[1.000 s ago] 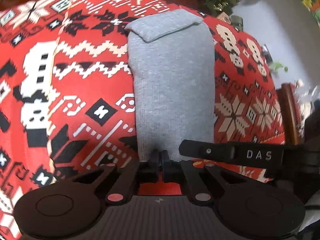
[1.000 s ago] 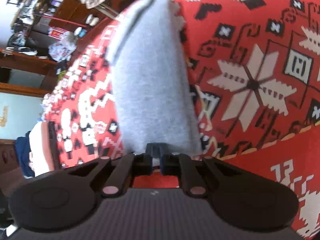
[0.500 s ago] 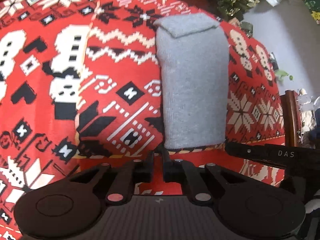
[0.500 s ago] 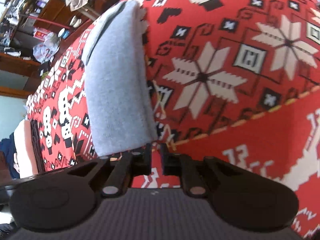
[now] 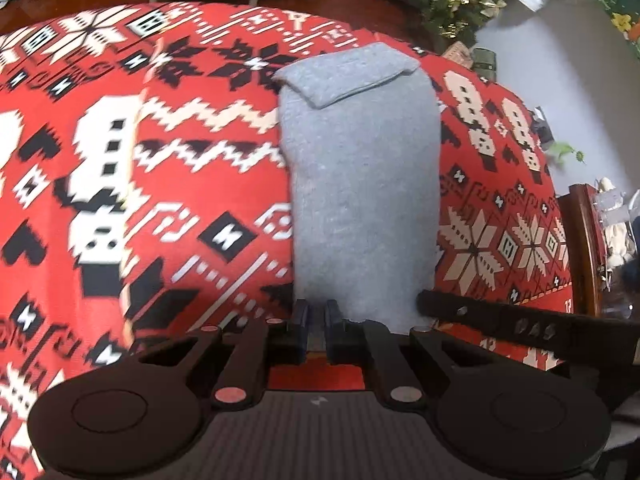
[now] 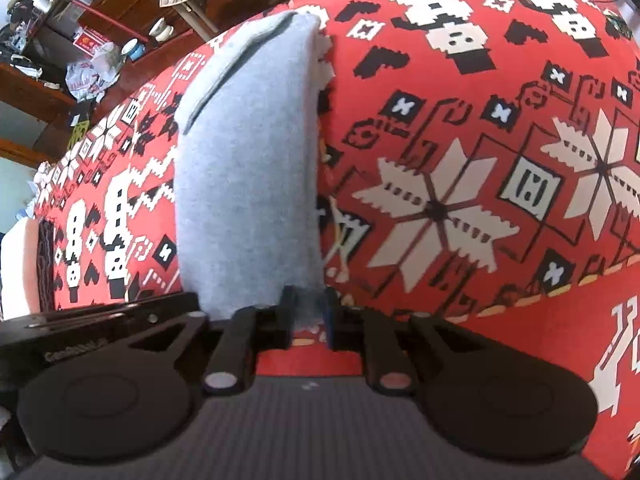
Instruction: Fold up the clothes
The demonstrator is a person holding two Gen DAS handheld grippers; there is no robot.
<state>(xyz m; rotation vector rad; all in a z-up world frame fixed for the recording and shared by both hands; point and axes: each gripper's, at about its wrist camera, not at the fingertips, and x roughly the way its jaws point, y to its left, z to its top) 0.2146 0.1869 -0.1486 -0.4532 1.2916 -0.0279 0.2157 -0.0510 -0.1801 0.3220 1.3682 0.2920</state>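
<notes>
The left gripper (image 5: 316, 322) pinches the near left corner of the folded grey garment (image 5: 362, 200), its jaws almost together with a thin edge of grey cloth showing between them. The right gripper (image 6: 308, 312) sits at the garment's (image 6: 248, 184) near right corner with its jaws opening; a hazy bit of grey fabric lies in the gap, and the pads no longer seem to press on it. In the left wrist view the right gripper's black body (image 5: 520, 328) reaches in from the right, just beside the cloth's near edge. The garment lies as a long narrow strip running away from both grippers, flat on the red patterned tablecloth (image 5: 160, 184) that covers the desk, with a small flap (image 5: 348, 72) turned over at its far end. Beyond the desk's far edge stand a dark wooden floor and cluttered shelves (image 6: 60, 20), and decorated greenery (image 5: 464, 0) shows to the right.
</notes>
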